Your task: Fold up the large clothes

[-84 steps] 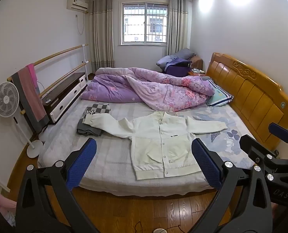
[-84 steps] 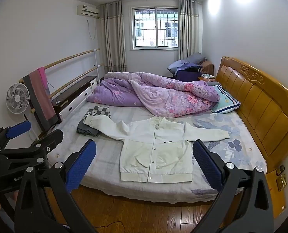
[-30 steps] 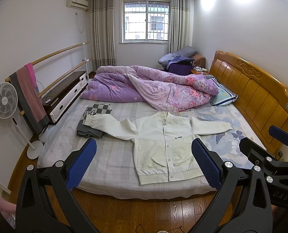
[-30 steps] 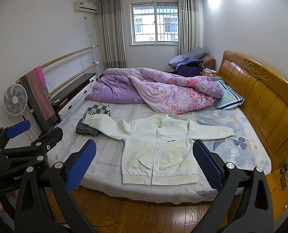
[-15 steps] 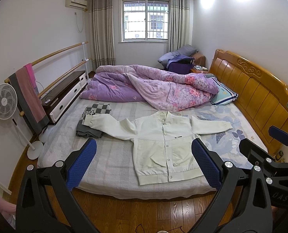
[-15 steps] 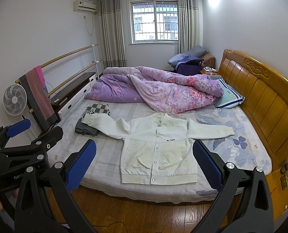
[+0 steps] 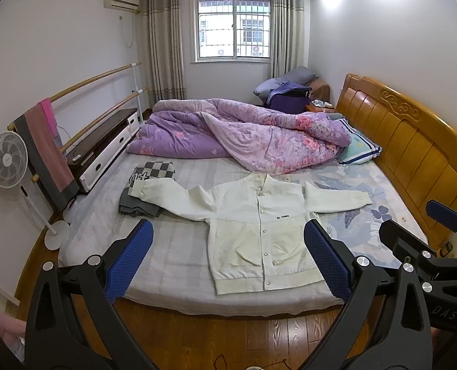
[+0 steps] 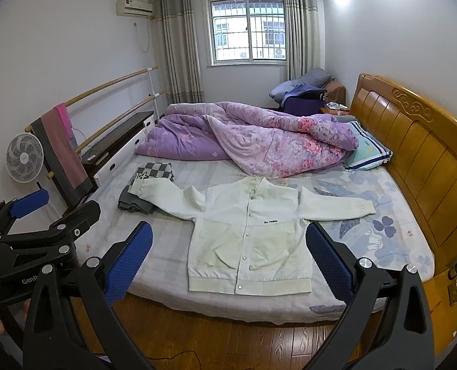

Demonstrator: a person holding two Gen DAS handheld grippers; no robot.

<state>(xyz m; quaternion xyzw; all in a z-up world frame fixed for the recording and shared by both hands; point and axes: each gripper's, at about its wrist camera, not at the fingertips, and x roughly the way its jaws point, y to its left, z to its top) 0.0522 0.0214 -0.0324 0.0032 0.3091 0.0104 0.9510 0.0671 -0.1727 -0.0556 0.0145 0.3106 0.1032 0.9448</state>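
A cream button-front jacket [image 7: 259,225] [image 8: 246,234] lies flat and face up on the bed [image 7: 179,256] [image 8: 166,262], both sleeves spread out to the sides and its hem near the front edge. Its left sleeve rests across a folded pile of grey and checkered clothes [image 7: 145,191] [image 8: 145,188]. My left gripper [image 7: 228,260] is open, held off the bed over the wooden floor, nothing between its blue pads. My right gripper [image 8: 228,262] is open too, likewise short of the bed and empty. Each gripper shows at the edge of the other's view.
A rumpled purple quilt [image 7: 243,135] fills the far half of the bed, with a striped pillow [image 7: 361,148] by the wooden headboard [image 7: 413,154]. At left stand a white fan [image 7: 8,160], a rail with a hanging towel [image 7: 46,154] and a low cabinet [image 7: 105,151].
Both views have shifted slightly; the jacket and bed sit a little higher and closer in the frames. Both grippers stay open and empty.
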